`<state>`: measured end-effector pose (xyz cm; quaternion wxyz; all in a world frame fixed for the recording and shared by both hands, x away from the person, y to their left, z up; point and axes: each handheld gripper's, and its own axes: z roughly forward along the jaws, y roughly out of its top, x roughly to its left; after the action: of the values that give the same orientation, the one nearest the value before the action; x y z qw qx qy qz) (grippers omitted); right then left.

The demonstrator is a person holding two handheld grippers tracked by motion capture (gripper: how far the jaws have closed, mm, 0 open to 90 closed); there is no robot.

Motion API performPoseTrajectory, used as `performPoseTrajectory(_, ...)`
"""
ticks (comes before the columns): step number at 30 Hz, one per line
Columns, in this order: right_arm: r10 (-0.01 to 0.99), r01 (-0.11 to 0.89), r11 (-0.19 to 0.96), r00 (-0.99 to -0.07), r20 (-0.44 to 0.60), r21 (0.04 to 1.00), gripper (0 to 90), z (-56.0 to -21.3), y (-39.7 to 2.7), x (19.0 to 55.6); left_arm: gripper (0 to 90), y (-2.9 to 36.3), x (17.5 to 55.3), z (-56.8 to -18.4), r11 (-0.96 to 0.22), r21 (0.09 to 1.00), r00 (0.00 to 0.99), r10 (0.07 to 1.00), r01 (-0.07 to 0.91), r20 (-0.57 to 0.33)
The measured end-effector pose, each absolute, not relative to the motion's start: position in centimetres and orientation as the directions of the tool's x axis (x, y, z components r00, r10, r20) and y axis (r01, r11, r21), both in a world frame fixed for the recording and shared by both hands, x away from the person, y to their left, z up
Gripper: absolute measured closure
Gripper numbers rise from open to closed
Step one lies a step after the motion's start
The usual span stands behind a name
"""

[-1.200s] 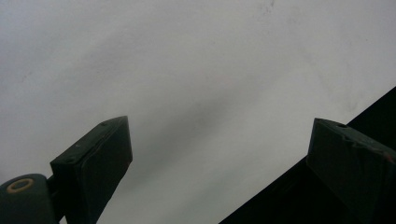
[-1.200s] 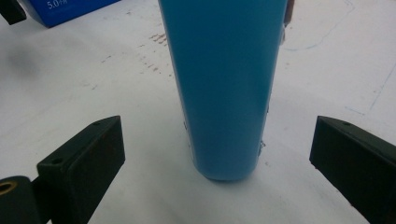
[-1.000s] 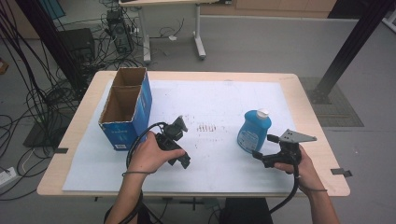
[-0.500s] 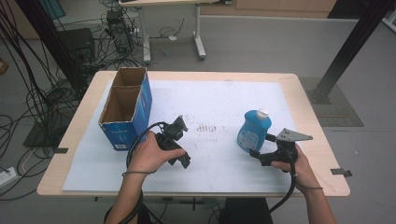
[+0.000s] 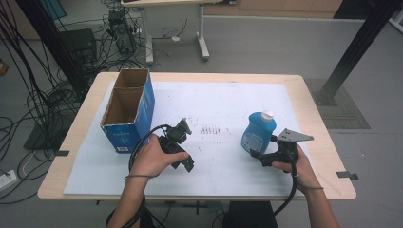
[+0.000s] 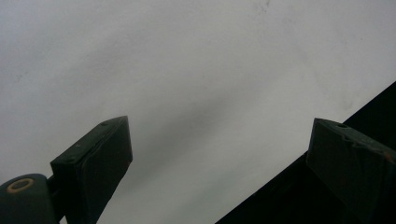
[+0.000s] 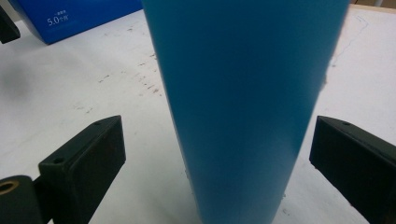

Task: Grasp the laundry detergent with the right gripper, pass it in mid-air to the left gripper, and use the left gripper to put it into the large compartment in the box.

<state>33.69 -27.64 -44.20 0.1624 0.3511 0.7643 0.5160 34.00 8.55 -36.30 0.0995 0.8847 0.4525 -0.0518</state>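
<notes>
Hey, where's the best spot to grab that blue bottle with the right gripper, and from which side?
Grip the blue bottle around its lower body, coming in level from the person's side. It stands upright on the table, and in the right gripper view its smooth body already sits centred between the open jaws of the right gripper, with a gap on each side. The narrow white cap probably offers less hold.

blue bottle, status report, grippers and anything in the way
Right gripper open, jaws either side of the blue bottle, not touching. Left gripper open over bare white mat. Bottle upright. Cardboard box far left, nothing blocking.
</notes>
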Motion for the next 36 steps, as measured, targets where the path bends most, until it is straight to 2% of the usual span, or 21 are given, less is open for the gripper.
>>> performPoseTrajectory(36,0.734,0.367,0.193,-0.670,0.114,0.910,3.1,-44.9,-27.1,34.9,7.4,8.5,33.9,-36.7,-0.572,0.123,0.585,0.787,0.811,-0.194)
